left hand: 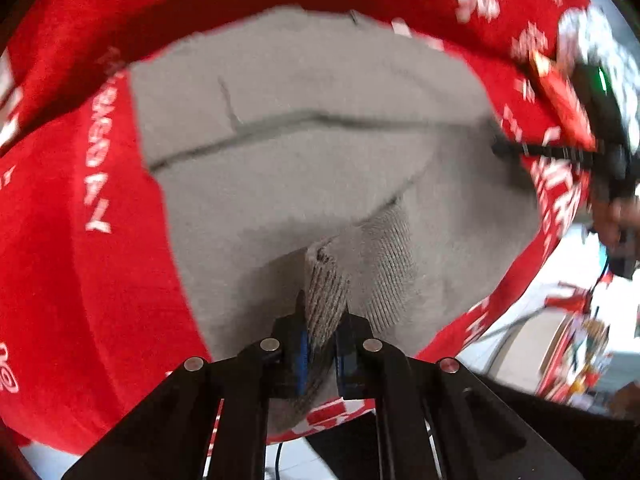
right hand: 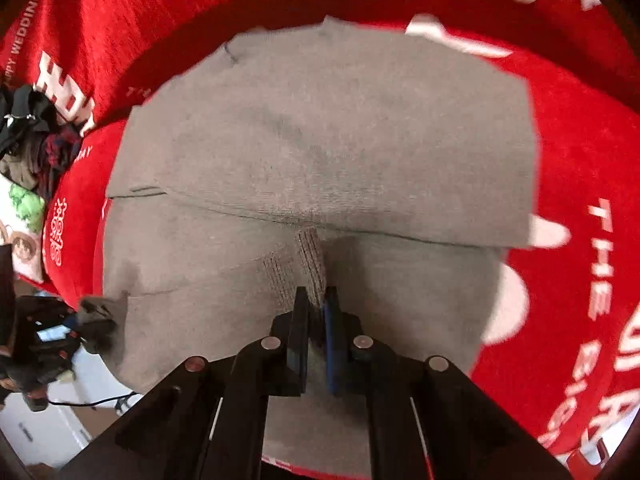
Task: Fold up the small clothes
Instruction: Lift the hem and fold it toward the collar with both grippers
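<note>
Grey knit garment (left hand: 304,160), soft and limp on red cloth (left hand: 80,280): left gripper (left hand: 323,332) and right gripper (right hand: 317,320) each clamp ribbed hem at six o'clock.

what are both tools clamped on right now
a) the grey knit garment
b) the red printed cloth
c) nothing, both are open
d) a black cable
a: in each wrist view the jaws are pinched shut on a ribbed fold of the grey knit garment, the left tool and the right tool alike, while the red printed cloth lies under it, ungripped.
</note>
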The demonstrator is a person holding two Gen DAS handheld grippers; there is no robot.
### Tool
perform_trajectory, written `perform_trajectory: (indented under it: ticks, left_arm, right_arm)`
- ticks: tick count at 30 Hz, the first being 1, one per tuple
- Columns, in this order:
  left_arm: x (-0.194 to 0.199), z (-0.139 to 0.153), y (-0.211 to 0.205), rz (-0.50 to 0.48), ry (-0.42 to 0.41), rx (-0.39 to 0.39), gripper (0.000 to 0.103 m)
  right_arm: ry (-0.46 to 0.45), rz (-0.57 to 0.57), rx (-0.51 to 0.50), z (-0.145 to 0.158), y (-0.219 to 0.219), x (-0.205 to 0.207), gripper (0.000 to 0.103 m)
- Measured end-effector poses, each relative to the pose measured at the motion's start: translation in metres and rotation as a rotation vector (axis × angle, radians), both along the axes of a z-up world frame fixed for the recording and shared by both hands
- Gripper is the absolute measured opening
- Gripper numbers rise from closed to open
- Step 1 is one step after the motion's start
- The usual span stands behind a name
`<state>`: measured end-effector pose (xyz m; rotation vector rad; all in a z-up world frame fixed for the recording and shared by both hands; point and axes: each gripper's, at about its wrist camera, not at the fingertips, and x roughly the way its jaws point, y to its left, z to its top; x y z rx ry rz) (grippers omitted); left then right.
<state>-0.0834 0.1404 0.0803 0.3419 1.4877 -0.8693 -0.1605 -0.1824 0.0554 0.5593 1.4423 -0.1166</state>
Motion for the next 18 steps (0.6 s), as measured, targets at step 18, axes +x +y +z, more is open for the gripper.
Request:
perform_trajectory:
  ticks: [18]
  left_arm:
    - [0.175,0.043,-0.092,0.198,-0.292,-0.159,0.011]
  right_arm:
    - [-0.232,-0.077,-0.202,0.068,-0.095,0.108,0.007]
